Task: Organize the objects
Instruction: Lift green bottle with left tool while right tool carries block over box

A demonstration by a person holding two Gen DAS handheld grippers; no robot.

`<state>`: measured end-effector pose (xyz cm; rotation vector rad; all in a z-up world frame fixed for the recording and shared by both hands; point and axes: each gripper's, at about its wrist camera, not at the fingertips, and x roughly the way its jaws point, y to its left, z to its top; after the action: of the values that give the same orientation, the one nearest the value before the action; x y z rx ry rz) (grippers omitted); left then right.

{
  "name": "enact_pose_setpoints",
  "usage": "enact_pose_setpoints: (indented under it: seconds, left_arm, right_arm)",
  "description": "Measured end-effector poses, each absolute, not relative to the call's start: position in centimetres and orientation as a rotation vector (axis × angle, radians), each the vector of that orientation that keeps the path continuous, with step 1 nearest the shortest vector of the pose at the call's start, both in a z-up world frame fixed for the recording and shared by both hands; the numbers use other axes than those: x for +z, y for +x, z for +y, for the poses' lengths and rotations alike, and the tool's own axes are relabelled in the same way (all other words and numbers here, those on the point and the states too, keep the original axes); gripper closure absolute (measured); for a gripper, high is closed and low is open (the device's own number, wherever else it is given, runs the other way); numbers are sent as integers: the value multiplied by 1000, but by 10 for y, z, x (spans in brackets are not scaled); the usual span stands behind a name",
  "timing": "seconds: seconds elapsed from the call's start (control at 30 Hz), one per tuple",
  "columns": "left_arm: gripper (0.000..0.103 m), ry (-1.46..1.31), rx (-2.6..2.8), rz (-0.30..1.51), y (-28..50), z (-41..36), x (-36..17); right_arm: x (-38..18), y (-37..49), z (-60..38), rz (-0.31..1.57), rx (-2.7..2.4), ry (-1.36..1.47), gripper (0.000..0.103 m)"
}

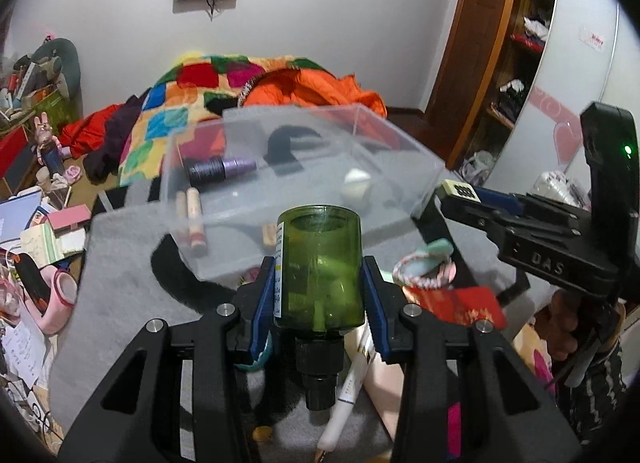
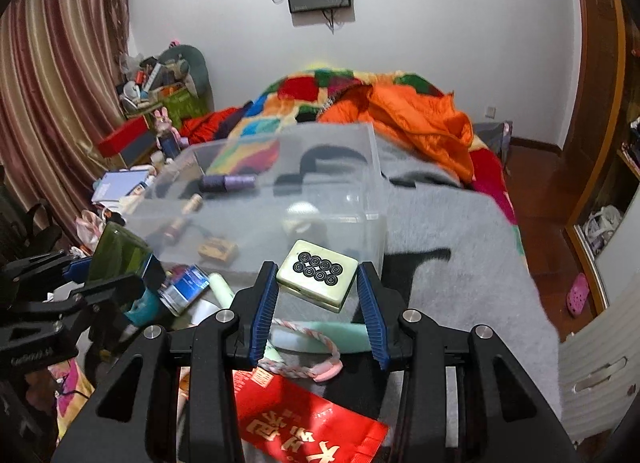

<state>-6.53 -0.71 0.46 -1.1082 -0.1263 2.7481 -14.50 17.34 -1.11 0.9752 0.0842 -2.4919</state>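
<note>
Above grey blanket [image 2: 460,231]: left tool [image 1: 320,283] grips green bottle [image 1: 320,267], right tool [image 2: 318,287] tile [image 2: 317,279].

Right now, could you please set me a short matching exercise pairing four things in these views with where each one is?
Things:
1. green bottle
2. mahjong tile
3. purple spool
4. red envelope

Places:
A. lying inside the clear box
B. between the right gripper's pads
C. flat on the grey blanket, below the right gripper
D. clamped upside down in the left gripper

Pairs: 1-D, 2-B, 3-A, 4-C
</note>
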Motion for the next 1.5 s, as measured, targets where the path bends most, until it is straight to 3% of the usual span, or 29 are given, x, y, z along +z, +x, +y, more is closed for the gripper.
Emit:
enact_pose_setpoints:
  seconds: [0.73, 1.5]
  left_arm:
    - [62, -942, 2892, -139, -128, -40, 65]
    - [62, -1265, 2813, -79, -202, -43, -15]
  right_arm:
    - [29, -186, 139, 44, -2475, 842, 66]
    - [-31, -228, 81, 197, -2360, 1058, 66]
